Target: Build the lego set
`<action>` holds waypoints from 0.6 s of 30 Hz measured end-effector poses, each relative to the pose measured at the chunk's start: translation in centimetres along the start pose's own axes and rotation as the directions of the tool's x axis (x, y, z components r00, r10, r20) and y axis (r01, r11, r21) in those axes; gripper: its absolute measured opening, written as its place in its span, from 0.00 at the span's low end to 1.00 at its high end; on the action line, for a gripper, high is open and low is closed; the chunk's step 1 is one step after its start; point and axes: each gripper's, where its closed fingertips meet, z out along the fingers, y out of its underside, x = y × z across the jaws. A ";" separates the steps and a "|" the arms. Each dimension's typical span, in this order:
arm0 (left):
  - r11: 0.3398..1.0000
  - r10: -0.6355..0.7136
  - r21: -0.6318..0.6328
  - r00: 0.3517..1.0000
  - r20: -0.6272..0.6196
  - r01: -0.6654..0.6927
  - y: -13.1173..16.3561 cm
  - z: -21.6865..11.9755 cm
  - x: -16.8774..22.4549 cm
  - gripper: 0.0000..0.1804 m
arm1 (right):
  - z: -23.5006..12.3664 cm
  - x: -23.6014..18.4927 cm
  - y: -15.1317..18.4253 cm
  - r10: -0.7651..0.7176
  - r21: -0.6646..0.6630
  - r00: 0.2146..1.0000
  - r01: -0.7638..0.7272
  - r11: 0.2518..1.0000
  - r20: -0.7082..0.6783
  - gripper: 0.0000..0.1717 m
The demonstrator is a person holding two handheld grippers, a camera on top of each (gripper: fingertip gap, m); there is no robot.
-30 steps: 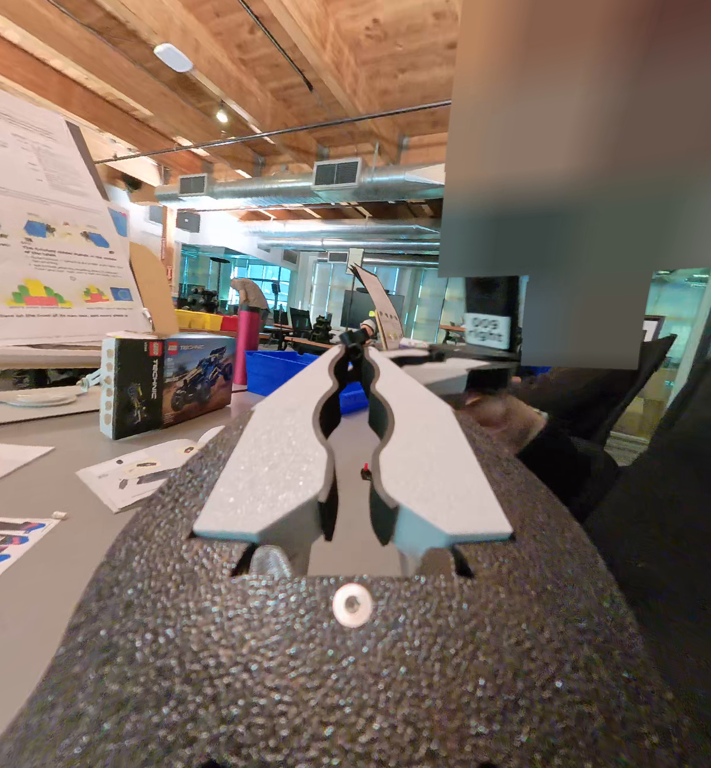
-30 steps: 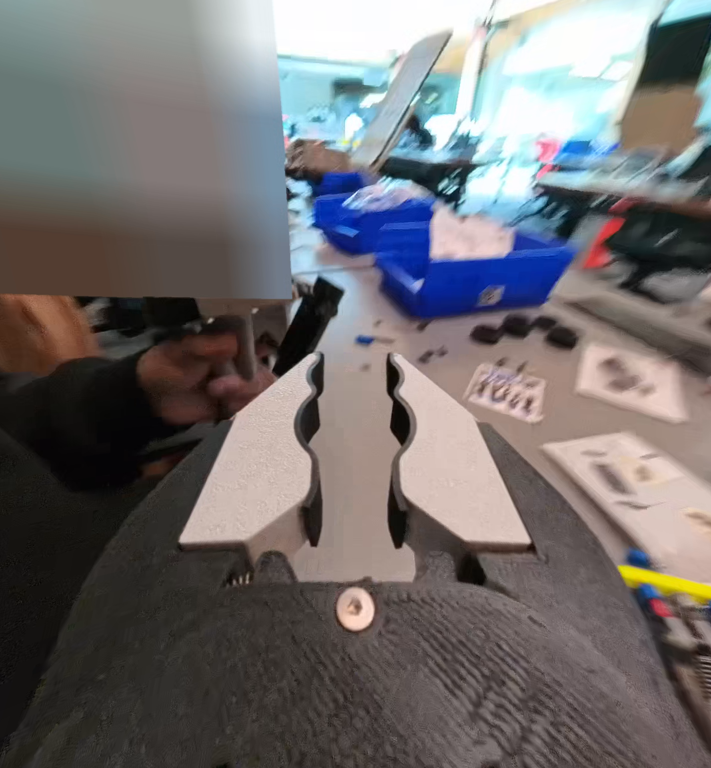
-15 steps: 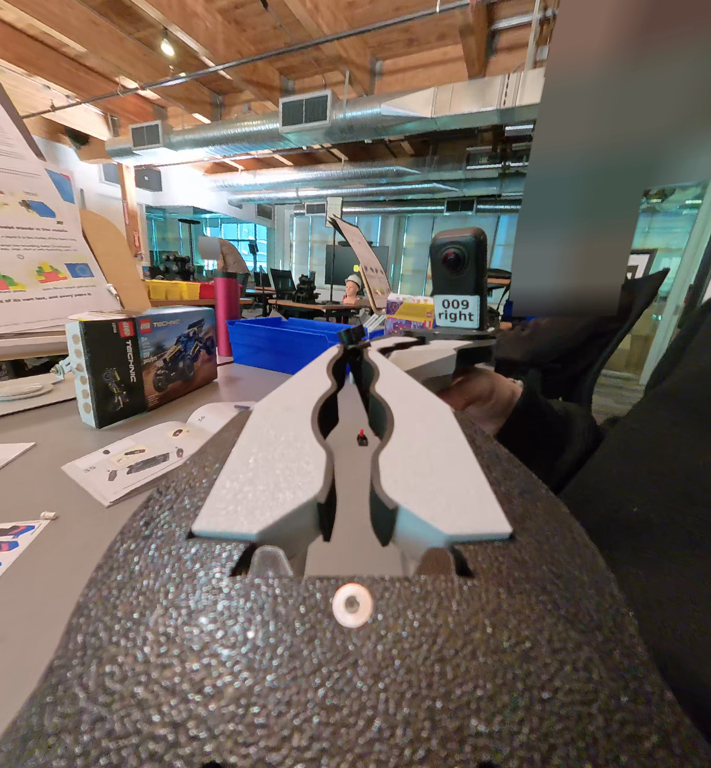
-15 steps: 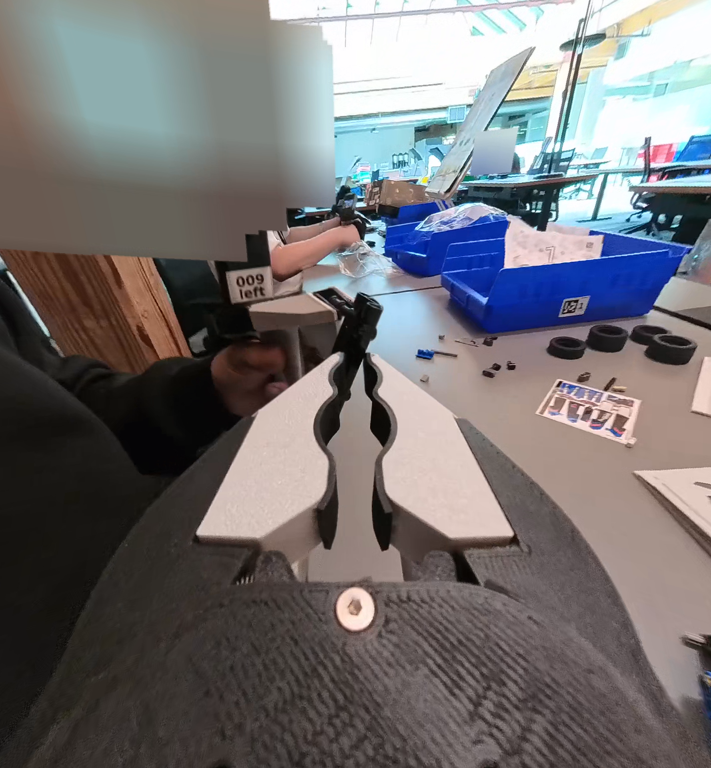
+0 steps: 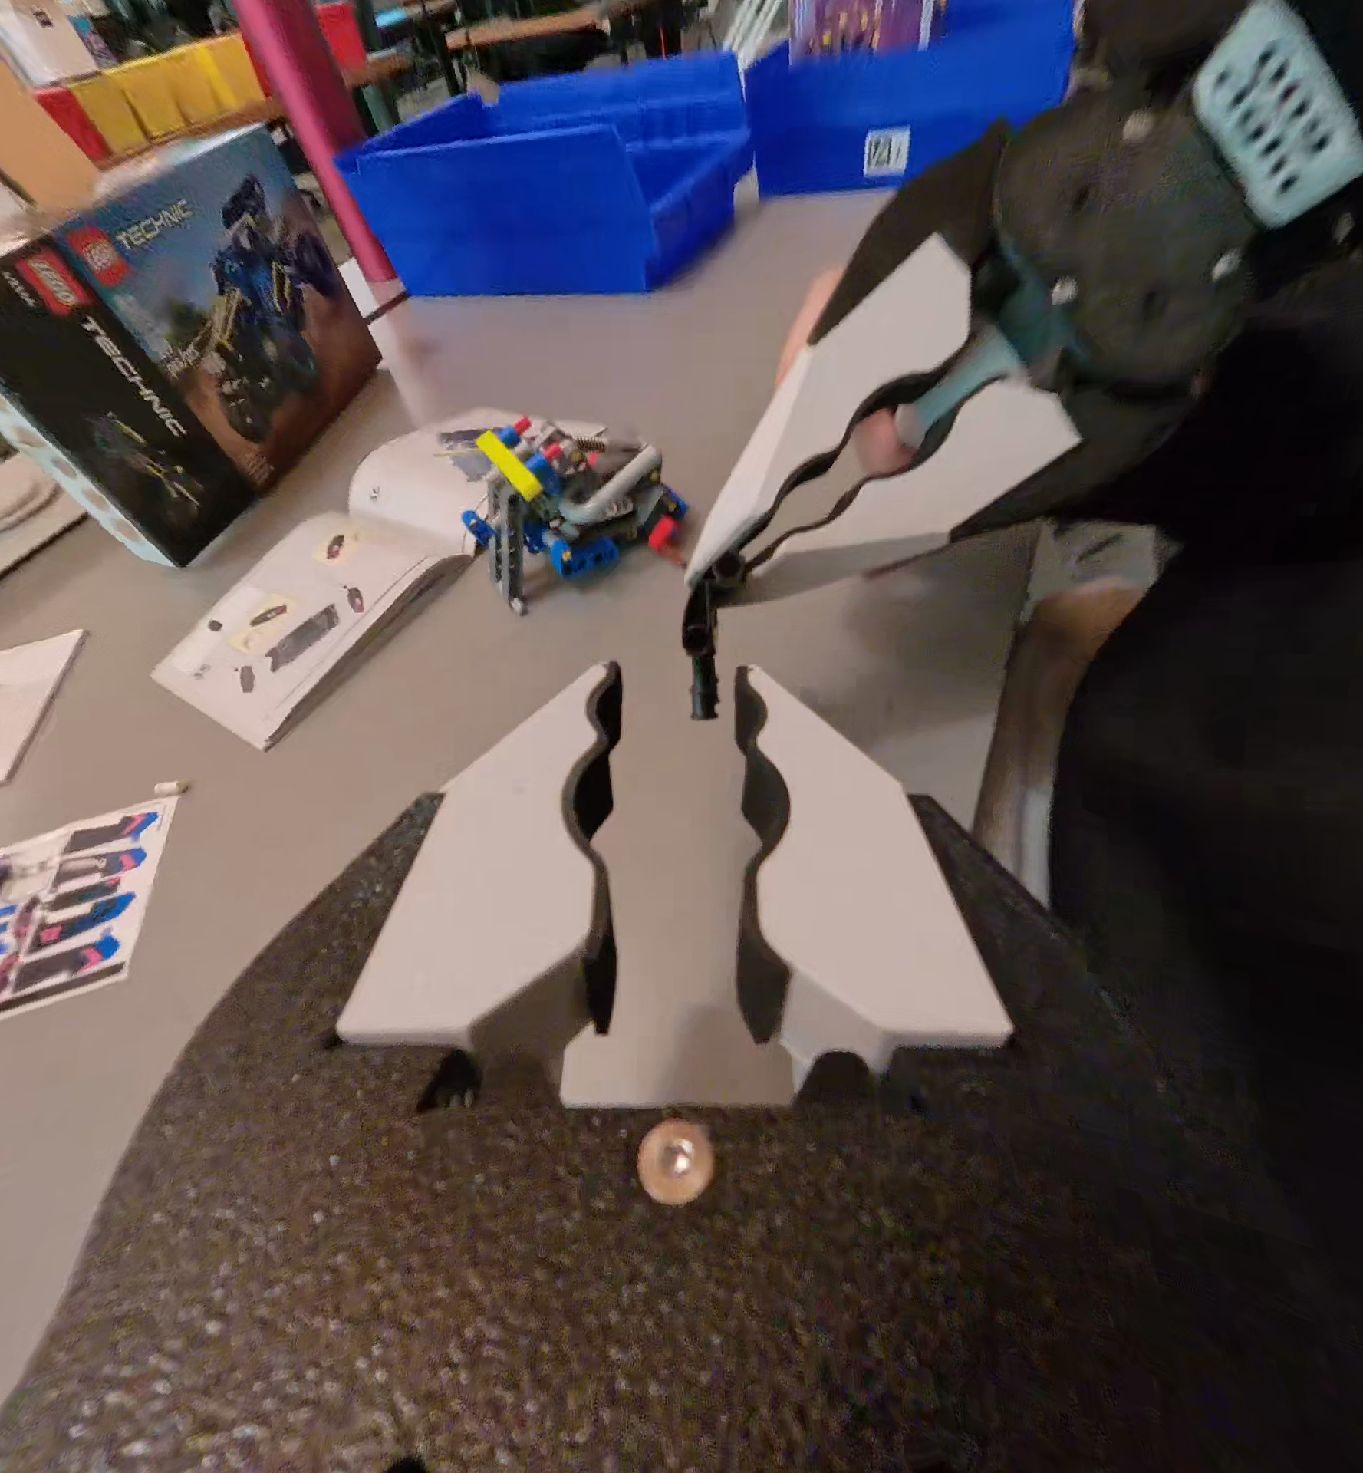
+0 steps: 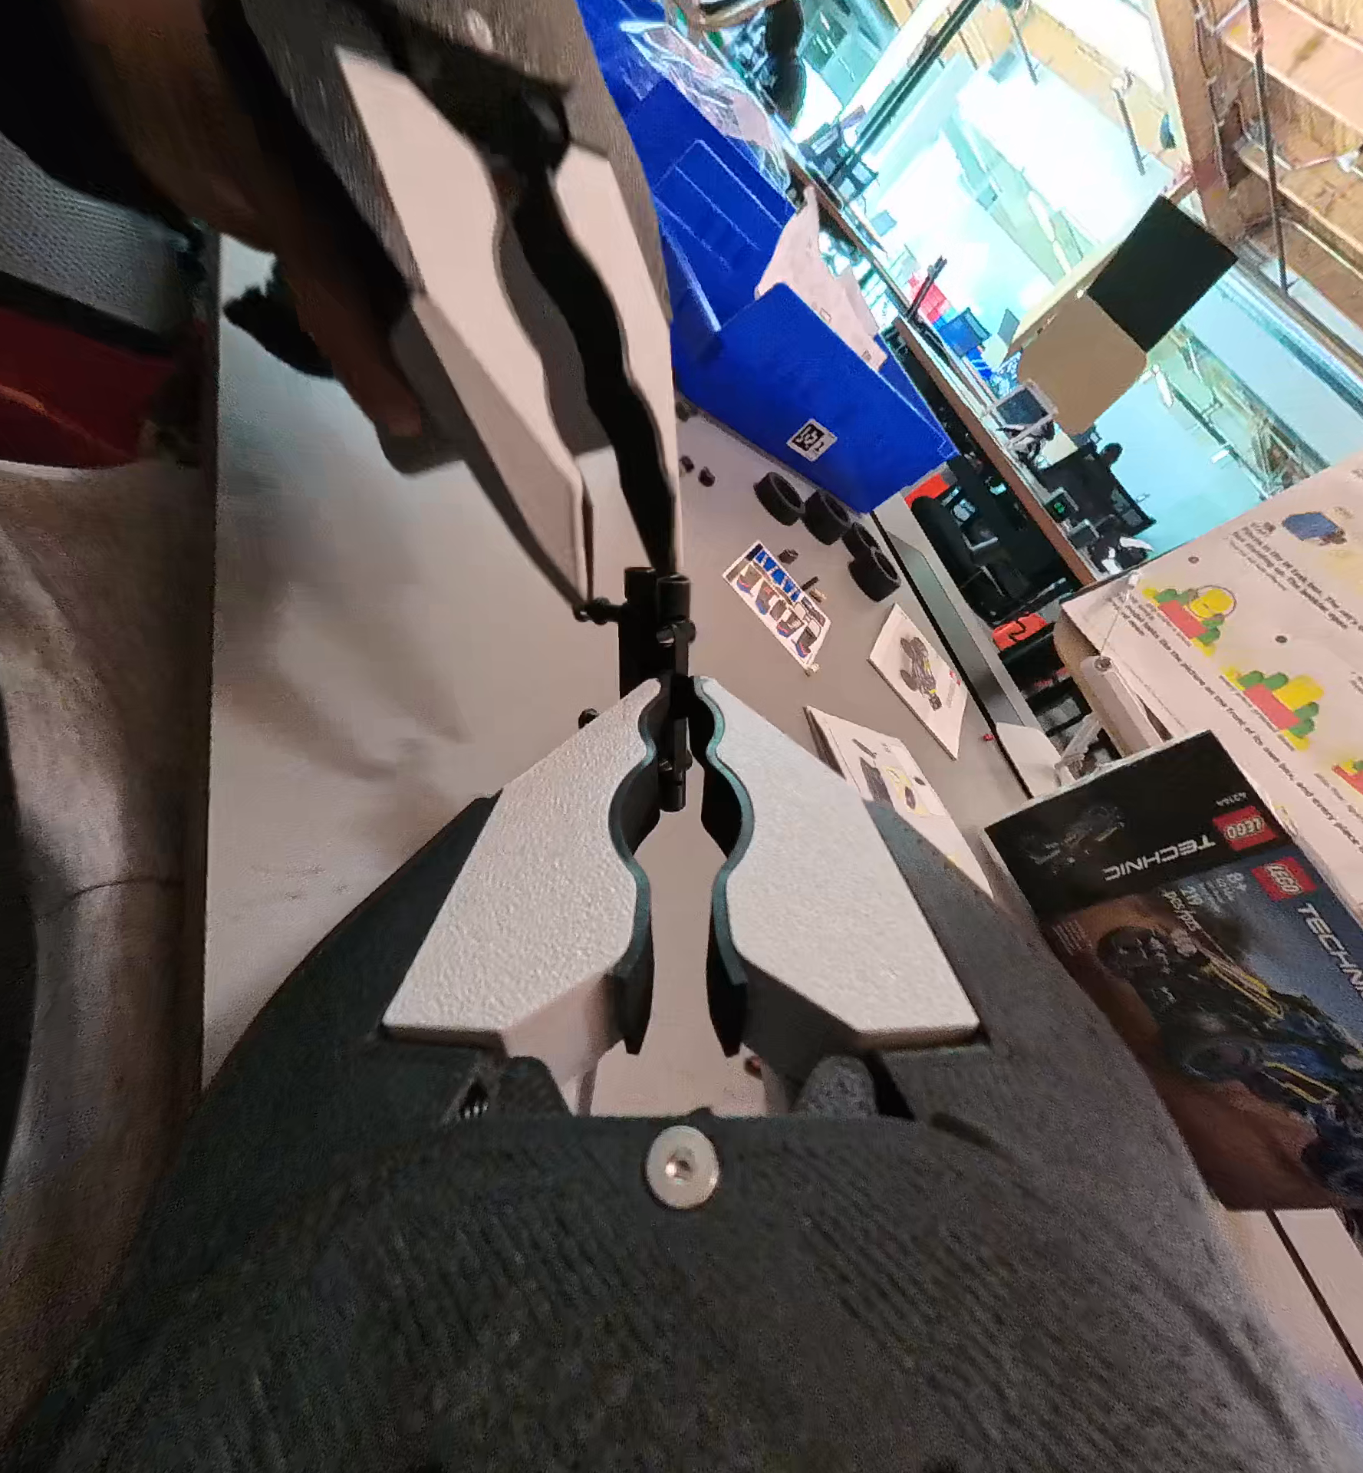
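Observation:
My right gripper (image 6: 678, 697) is shut on a small black construction-toy piece (image 6: 654, 630), a short beam with pins, which sticks out past its fingertips. In the left wrist view the right gripper (image 5: 730, 570) comes in from the upper right, and the black piece (image 5: 702, 638) hangs down from its tips. My left gripper (image 5: 678, 689) is open. The lower end of the piece sits between its fingertips with a gap on both sides. In the right wrist view the left gripper (image 6: 626, 574) reaches down from above to the top of the piece. Both grippers are above the grey table (image 5: 821, 367).
A partly built blue, yellow and grey toy vehicle (image 5: 574, 502) stands on an open instruction booklet (image 5: 319, 614). The set's box (image 5: 160, 343) is at the left and a sticker sheet (image 5: 40, 909) near me. Blue bins (image 5: 542, 199) stand behind. Black tyres (image 6: 821, 510) lie by a bin. My two grippers' fingertips are within a few centimetres of each other.
A second ago my left gripper held the black piece and the right was open. The right closed on it, then the left opened and let go. Both views have tilted down to the table.

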 end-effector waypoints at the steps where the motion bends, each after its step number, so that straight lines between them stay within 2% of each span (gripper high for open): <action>1: 1.000 0.027 -0.013 1.000 0.015 -0.027 0.2 0.6 -0.2 0.12 | 0.0 0.1 0.0 -0.001 0.005 1.000 0.001 1.000 -0.004 0.00; 3: 0.998 0.065 -0.025 0.998 0.004 -0.065 0.3 1.5 -0.2 0.03 | 0.2 0.3 0.3 -0.005 0.007 1.000 0.005 1.000 -0.002 0.00; 7: 0.988 0.150 -0.031 0.988 0.029 -0.149 0.3 2.7 -1.5 0.02 | 0.5 1.0 1.6 0.026 -0.001 0.999 -0.026 1.000 0.034 0.02; 9: 0.970 0.243 -0.054 0.965 0.099 -0.238 0.5 3.0 -3.2 0.02 | 0.2 1.5 2.2 0.102 -0.008 0.991 -0.102 0.995 0.081 0.07; 11: 0.931 0.362 -0.129 0.910 0.205 -0.341 1.0 3.0 -5.9 0.02 | -1.3 2.9 1.7 0.209 0.055 0.971 -0.216 0.975 0.117 0.09; 13: 0.858 0.511 -0.232 0.810 0.289 -0.458 1.5 3.0 -8.6 0.02 | -3.8 6.4 2.1 0.337 0.109 0.938 -0.344 0.933 0.078 0.10; 14: 0.816 0.576 -0.281 0.754 0.314 -0.506 1.8 3.1 -9.7 0.02 | -5.3 8.8 3.1 0.401 0.123 0.916 -0.401 0.908 0.025 0.10; 16: 0.735 0.677 -0.346 0.661 0.324 -0.583 2.5 3.8 -11.1 0.02 | -8.1 13.7 7.3 0.534 0.104 0.836 -0.524 0.845 -0.127 0.12; 18: 0.709 0.705 -0.344 0.634 0.317 -0.616 3.1 4.9 -11.5 0.02 | -10.3 17.0 13.1 0.577 0.030 0.774 -0.591 0.806 -0.260 0.15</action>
